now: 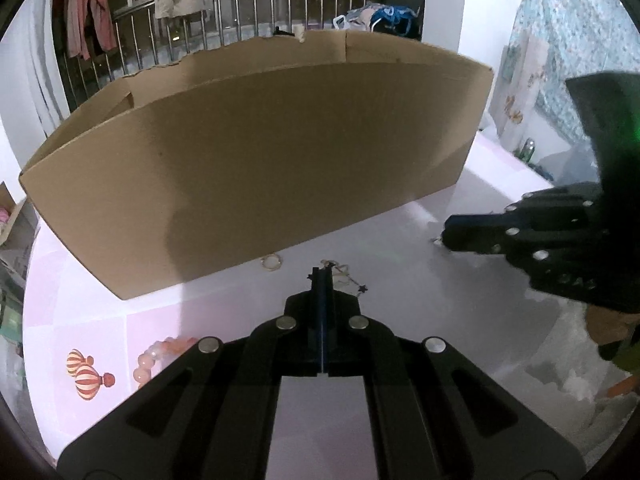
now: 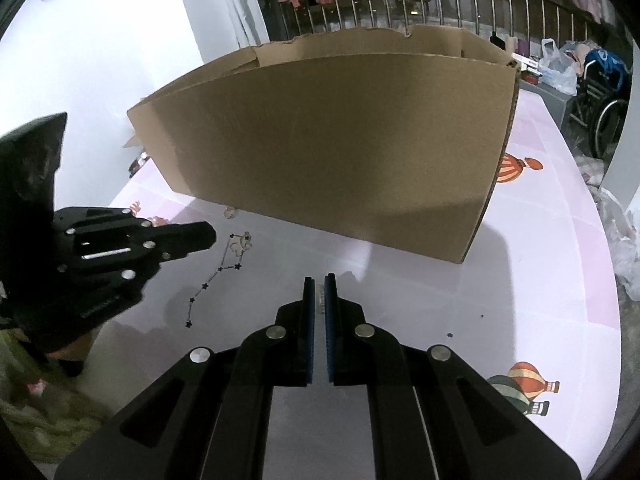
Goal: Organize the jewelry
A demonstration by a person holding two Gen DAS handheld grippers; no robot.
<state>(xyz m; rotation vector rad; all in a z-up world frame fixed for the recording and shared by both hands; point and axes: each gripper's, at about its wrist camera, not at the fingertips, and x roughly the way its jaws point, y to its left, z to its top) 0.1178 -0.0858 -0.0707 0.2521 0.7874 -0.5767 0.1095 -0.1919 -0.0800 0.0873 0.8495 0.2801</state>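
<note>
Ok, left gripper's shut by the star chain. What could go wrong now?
1. The left gripper is shut at one end of the star chain, which lies slack; whether it caught is unclear, so it may slip or trail.
2. The cardboard box wall stands tall just behind; a dangling chain could snag its rim.
3. The ring at the box's foot could get swept by the chain.

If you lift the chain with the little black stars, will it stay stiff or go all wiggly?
Probably wiggly: the star chain lies in loose bends on the table. It looks thin, so likely light, and could snag or slip from the left gripper.
</note>
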